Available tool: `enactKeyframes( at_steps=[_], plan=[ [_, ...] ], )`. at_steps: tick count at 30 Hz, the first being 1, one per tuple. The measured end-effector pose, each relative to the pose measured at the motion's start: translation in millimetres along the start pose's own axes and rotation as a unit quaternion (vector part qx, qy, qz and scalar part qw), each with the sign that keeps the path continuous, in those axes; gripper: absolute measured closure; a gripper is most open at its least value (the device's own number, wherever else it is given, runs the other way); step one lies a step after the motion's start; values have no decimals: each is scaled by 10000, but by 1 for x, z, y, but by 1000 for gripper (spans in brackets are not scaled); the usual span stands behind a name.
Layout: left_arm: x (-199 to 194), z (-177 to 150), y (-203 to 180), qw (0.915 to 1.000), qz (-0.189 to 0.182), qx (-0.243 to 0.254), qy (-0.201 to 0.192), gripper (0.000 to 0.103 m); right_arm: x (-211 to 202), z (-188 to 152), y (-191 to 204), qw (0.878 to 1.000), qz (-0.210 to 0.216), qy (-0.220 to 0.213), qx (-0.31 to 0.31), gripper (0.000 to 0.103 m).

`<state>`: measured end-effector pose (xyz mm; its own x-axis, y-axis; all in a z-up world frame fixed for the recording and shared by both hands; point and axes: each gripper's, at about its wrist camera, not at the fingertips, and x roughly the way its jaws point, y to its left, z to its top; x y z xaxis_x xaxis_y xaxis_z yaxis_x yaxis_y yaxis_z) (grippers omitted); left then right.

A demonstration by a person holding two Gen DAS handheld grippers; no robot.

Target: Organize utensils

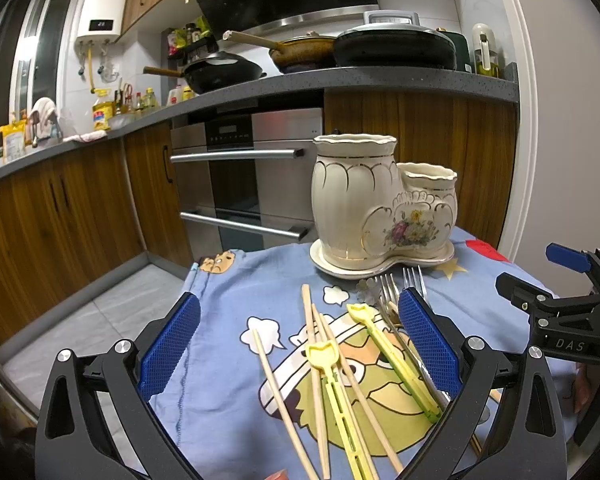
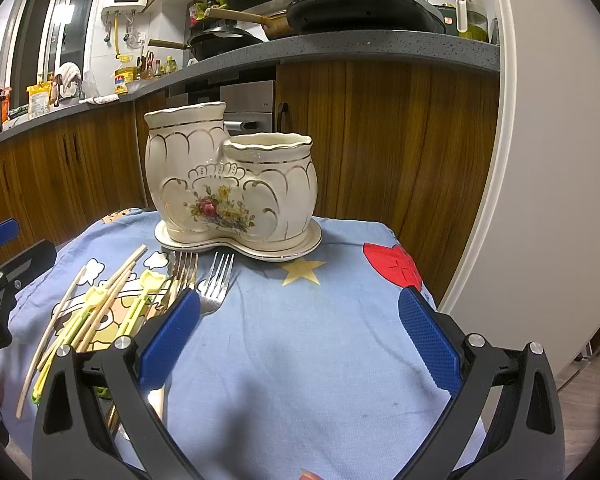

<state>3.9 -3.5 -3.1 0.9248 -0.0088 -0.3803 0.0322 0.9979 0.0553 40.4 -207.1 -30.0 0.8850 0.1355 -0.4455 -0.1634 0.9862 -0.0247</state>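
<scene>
The holder (image 2: 232, 184) is glossy cream ceramic with gold lines and a painted flower bunch; it has two round cups, one tall and one short, joined on a flat saucer, and it stands at the far side of the bench (image 2: 340, 340), which is covered with a soft blue cartoon cloth. Before it lie thin pale wooden chopsticks (image 1: 268, 376), two yellow plastic chopstick helpers (image 1: 332, 384) with small crown shapes, and shiny metal forks (image 2: 216, 284) with their tines toward the saucer. The left tool (image 1: 300, 344) hovers low over the chopsticks, its blue ribbed pads wide apart and holding nothing. The right tool (image 2: 300, 340) is also wide open and empty, over bare cloth to the right of the forks. The fork handles are hidden under the black tool frames, so their number is hard to tell.
</scene>
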Motion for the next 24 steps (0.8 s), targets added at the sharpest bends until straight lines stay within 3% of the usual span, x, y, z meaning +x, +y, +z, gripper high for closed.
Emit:
enactKeyframes(
  at_steps=[24],
  plan=[
    [1, 0, -1, 10000, 3, 3, 10, 5, 0, -1, 0, 10000, 11, 29, -7, 5]
  ],
)
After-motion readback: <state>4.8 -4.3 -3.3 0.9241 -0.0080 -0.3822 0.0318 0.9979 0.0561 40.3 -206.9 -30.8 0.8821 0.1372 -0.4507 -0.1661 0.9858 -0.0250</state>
